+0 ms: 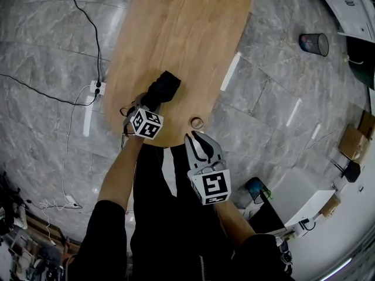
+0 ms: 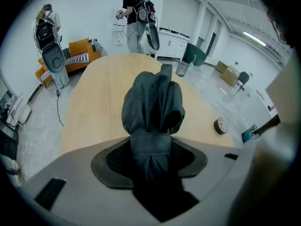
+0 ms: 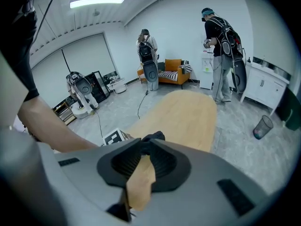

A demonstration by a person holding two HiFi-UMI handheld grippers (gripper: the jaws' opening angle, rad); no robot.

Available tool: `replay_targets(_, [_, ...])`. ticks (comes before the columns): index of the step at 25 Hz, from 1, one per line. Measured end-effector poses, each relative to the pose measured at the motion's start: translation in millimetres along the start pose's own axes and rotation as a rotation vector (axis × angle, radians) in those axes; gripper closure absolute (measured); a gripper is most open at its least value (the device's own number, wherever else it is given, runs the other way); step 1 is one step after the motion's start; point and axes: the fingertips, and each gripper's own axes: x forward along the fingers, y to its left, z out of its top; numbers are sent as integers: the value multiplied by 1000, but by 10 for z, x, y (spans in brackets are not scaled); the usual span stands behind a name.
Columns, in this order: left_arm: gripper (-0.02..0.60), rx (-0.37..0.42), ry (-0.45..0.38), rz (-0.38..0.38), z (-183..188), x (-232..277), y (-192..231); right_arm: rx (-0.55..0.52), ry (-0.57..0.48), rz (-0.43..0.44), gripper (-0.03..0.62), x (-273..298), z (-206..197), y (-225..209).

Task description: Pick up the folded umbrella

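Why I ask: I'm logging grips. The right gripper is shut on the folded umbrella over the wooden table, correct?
No. The left gripper is shut on the folded umbrella over the wooden table, as the left gripper view shows; the right gripper holds nothing.

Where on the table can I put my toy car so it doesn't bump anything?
The far half of the wooden table, beyond the folded umbrella, is bare. The near end is crowded: the left hand-held gripper holds the umbrella there, with the tape roll and the right hand-held gripper close by.
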Motion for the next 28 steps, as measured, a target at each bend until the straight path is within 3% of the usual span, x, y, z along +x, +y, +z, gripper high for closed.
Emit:
replay_targets(17, [357,9,-46,9,348,-698,58,27,-67,18,529,-168,402,78])
replay_targets(28, [357,-34,-120,33,711,-1283,164,24,-103,31,542,-436,691,229])
